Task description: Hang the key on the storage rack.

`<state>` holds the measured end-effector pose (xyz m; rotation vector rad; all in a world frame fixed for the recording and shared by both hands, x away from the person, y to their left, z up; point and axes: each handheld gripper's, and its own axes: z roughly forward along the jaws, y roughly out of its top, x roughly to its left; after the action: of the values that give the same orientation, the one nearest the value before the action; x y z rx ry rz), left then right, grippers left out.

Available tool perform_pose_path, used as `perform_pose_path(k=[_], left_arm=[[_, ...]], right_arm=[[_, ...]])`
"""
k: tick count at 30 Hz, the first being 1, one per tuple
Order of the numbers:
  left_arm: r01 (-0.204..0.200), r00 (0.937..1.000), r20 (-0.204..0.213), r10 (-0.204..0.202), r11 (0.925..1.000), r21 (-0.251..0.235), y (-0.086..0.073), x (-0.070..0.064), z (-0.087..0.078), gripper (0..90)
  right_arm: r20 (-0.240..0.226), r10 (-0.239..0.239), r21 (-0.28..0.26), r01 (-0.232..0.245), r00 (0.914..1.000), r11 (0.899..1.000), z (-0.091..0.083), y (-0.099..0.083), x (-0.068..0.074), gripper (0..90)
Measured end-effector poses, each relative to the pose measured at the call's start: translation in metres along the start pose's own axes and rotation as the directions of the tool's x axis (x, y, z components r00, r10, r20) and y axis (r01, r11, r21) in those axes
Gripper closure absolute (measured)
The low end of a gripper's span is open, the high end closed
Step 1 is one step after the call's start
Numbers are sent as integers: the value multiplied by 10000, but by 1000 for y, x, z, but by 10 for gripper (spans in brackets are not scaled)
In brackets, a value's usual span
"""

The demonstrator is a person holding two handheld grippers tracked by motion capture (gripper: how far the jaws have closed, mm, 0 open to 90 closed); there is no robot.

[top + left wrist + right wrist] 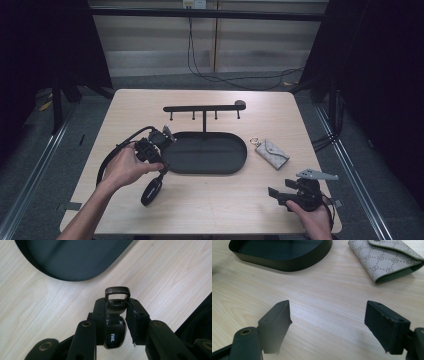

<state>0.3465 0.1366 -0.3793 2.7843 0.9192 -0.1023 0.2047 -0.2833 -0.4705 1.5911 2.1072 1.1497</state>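
High view: left gripper (161, 167) holds a black key fob (151, 191) above the table (210, 210), just beside the oval tray (210, 152). Left gripper view: jaws clamp the fob's neck below its metal loop (117, 293). Right gripper view: right gripper (334, 325) jaws stand wide apart, holding nothing, near a patterned pouch (387, 260).

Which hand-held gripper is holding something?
The left hand-held gripper: its jaws are closed on a black key fob with a metal loop. The right hand-held gripper is wide open above bare table.
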Motion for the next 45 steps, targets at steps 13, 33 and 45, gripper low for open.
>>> perform_pose_path(k=[13,33,45], left_arm=[[-70,9999,-110,68,9999,-146,-3,1,-21,706],[0,9995,-313,-12,9992,-392,-3,1,-43,707],[185,9988,-451,-203,9990,-402,-1,4,-53,709]], right_arm=[[21,46,-77,-46,10000,10000,0,0,-1,216],[-9,82,-46,-82,10000,10000,0,0,-1,215],[-7,78,-42,-78,10000,10000,0,0,-1,215]])
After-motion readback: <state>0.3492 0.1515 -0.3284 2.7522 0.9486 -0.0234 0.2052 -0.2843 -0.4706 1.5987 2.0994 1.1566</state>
